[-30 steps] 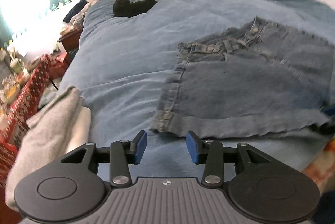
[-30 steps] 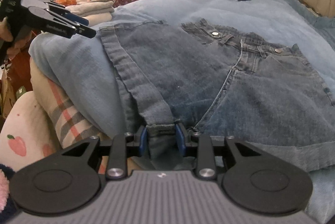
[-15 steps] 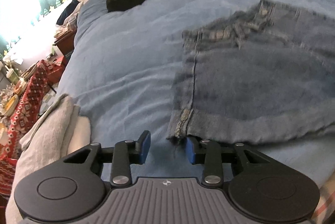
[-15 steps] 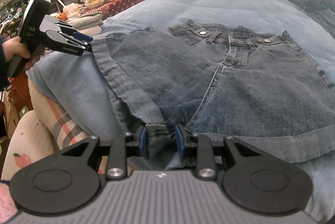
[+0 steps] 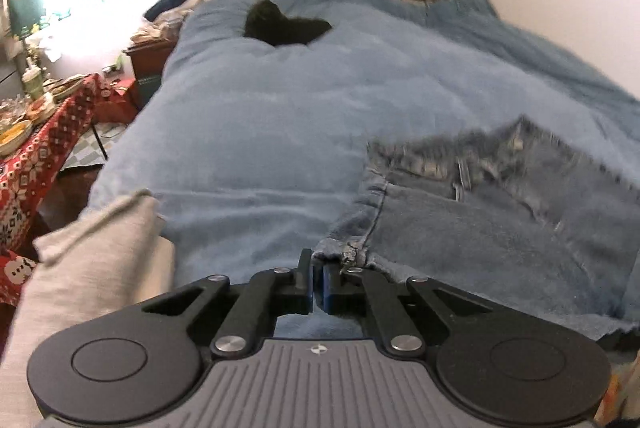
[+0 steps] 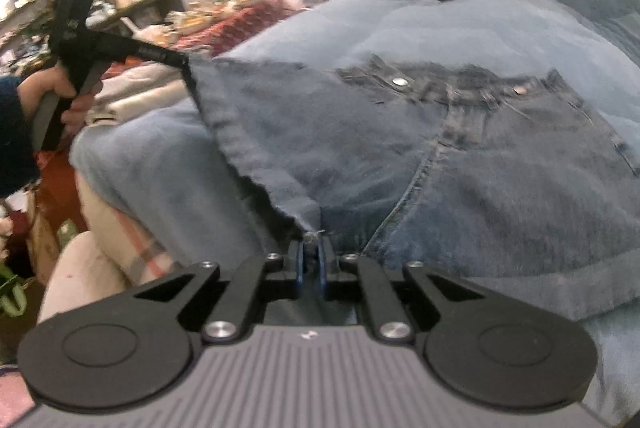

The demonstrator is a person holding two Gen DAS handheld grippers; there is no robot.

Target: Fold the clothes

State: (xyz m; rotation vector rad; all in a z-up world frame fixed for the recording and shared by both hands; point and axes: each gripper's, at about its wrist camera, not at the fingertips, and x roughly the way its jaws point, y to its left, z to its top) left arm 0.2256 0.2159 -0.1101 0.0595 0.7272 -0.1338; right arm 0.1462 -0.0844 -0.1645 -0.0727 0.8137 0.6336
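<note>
Blue denim shorts [image 6: 460, 164] lie front up on a blue blanket [image 5: 280, 116] on the bed; they also show in the left wrist view [image 5: 480, 228]. My left gripper [image 5: 317, 280] is shut on the outer hem corner of one leg and lifts it; it also shows in the right wrist view [image 6: 182, 62]. My right gripper [image 6: 309, 264] is shut on the inner hem corner of the same leg, near the crotch. The hem edge hangs taut between the two grippers, raised off the blanket.
Folded grey and white clothes [image 5: 80, 268] lie at the bed's left edge. A black garment [image 5: 280, 26] lies far up the bed. A red-patterned table [image 5: 36, 148] with dishes stands left of the bed. Curtains and a wall are behind.
My left gripper moved in and shut on the outer hem corner. Both grippers lifted the leg hem off the blanket. My right gripper kept its hold.
</note>
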